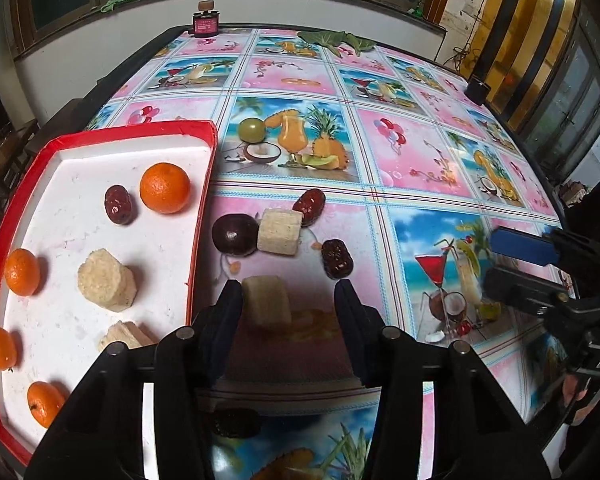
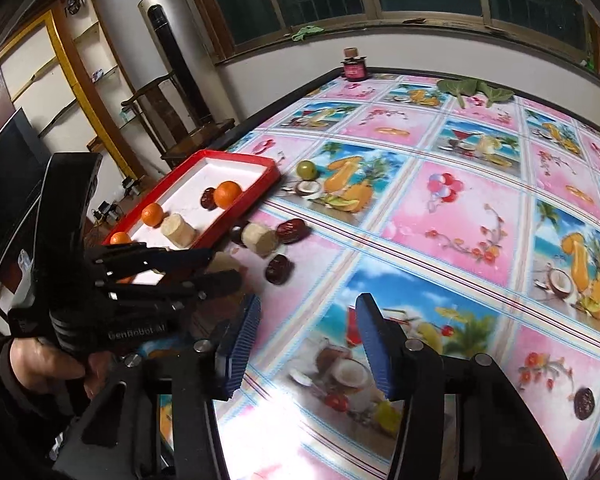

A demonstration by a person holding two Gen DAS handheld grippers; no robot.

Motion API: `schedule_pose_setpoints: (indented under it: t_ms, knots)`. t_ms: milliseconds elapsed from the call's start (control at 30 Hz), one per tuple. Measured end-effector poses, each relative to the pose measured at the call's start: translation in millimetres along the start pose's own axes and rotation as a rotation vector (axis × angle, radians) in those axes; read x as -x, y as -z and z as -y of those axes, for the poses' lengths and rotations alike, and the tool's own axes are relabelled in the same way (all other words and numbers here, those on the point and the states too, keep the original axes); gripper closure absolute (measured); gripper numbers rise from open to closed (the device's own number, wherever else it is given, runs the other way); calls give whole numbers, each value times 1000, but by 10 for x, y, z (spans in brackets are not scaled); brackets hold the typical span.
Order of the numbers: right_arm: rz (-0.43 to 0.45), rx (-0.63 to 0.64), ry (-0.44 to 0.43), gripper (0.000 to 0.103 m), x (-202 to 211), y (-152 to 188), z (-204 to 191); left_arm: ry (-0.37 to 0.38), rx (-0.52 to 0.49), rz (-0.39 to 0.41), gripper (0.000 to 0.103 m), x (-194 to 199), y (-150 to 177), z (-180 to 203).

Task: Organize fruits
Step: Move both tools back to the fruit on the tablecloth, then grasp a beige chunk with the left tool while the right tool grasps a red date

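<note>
Jaws of left gripper (image 1: 288,300) bracket cane chunk (image 1: 267,301) — beside tray (image 1: 199,216) edge.

A small dark-red jar with a tan lid (image 1: 205,20) is standing at the far edge of the surface (image 1: 420,152), which is wearing a glossy pink-and-blue fruit-print cloth. Large green leaves (image 1: 336,40) are lying nearby. A tall silver-and-black tower fan (image 2: 172,40) is standing beside a dark wooden chair (image 2: 180,128).

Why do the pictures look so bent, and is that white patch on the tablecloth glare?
Left wrist view: the fisheye lens bows the table edge and window frame; the fruit stays fairly sharp. Right wrist view: the same bending, plus a washed-out glare patch on the tablecloth between the right gripper fingers, and the nearby print looks smeared.
</note>
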State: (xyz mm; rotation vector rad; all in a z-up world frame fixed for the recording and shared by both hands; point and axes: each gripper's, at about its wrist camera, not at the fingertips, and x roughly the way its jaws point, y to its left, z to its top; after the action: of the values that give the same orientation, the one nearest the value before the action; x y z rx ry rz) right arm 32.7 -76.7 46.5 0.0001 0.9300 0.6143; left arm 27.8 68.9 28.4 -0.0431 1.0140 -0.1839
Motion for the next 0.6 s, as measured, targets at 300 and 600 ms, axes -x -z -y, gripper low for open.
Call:
schedule_pose_setpoints:
  t_ms: [300, 600]
  knots:
    - [-12, -86, 158, 51, 531, 353, 789, 10, -1, -35, 79, -166, 47, 45]
    - [-34, -152, 296, 50, 749, 585, 1422, 40, -9, -48, 79, -162, 52, 157]
